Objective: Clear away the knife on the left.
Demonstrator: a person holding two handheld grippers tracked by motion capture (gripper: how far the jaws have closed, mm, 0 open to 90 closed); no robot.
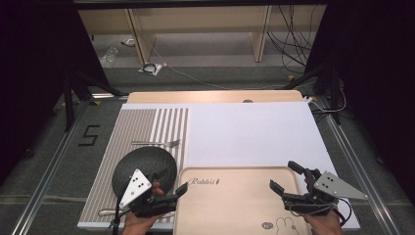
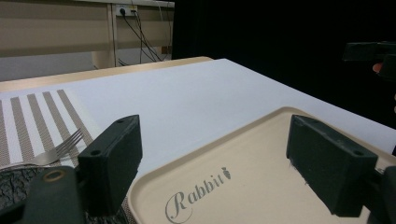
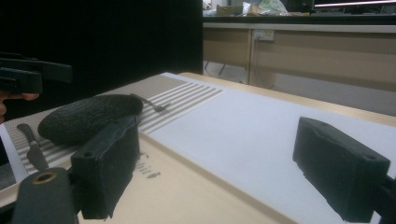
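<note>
High view: the tray [image 1: 235, 205] lies between both tools, long axis running tool to tool. Left tool [image 1: 172, 194] and right tool [image 1: 283, 177] stand wide, empty, each flanking one short edge.

We read "Rabbit" in grey script (a small carrot mark follows the word) near the far rim of the beige tray [image 1: 235, 196], and a line-drawn rabbit sits by its near edge. On the floor [image 1: 58, 161] left of the table, black strips form the digit "5" [image 1: 89, 135].
</note>
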